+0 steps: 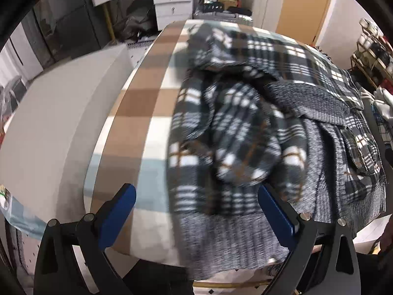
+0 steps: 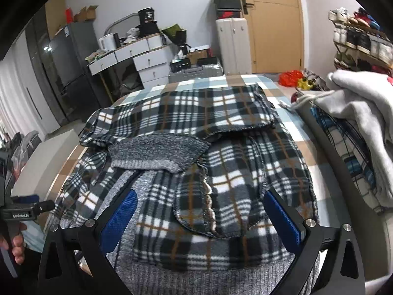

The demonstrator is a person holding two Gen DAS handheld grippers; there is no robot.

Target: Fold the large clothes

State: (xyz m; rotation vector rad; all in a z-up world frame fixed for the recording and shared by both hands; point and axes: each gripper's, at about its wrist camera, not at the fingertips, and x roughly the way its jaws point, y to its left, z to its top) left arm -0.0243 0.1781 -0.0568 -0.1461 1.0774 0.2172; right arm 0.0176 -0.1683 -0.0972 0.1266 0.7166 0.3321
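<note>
A large dark plaid fleece jacket point(image 2: 221, 132) with grey knit cuffs, collar and hem lies spread on the checked table point(image 2: 285, 115). One sleeve is folded across its back, with a grey cuff point(image 2: 157, 154) on top. In the left wrist view the jacket point(image 1: 245, 127) is bunched and blurred. My left gripper point(image 1: 196, 209) is open and empty over the jacket's left hem. It also shows at the left edge of the right wrist view point(image 2: 22, 211). My right gripper point(image 2: 200, 213) is open and empty above the jacket's lower part, near a plaid pocket flap point(image 2: 196, 204).
A pile of grey and checked clothes point(image 2: 356, 113) sits to the right of the table. A white box-like surface point(image 1: 56, 123) lies left of the table. White drawers point(image 2: 147, 61), a fridge point(image 2: 71, 68), suitcases point(image 2: 233, 44) and a shoe rack point(image 2: 361, 41) stand behind.
</note>
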